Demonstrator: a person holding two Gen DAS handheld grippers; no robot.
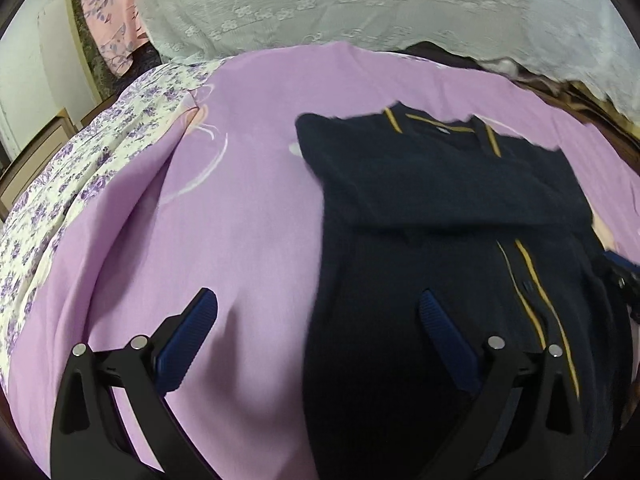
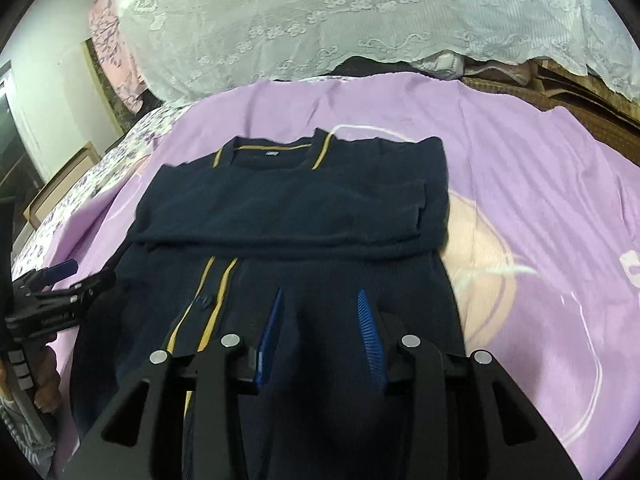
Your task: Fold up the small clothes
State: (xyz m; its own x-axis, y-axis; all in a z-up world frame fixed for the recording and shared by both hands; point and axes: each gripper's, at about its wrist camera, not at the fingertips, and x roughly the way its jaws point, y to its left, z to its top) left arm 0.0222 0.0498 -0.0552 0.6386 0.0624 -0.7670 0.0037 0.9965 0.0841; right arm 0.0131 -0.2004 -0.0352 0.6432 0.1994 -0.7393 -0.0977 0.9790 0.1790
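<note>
A small navy cardigan [image 2: 288,208] with yellow trim lies flat on the purple sheet [image 2: 540,200], collar at the far end, both sleeves folded across the chest. It also shows in the left wrist view [image 1: 440,208]. My left gripper [image 1: 318,300] is open wide and empty, hovering over the cardigan's left edge near the hem; it also shows at the left of the right wrist view [image 2: 64,276]. My right gripper [image 2: 320,300] is open and empty above the cardigan's lower front, right of the button placket.
White lace-covered pillows [image 2: 360,20] line the far side. A purple floral sheet [image 1: 80,168] hangs off the left edge. Brown woven matting [image 2: 580,96] shows at the far right. A wall and wooden frame [image 2: 60,184] stand at left.
</note>
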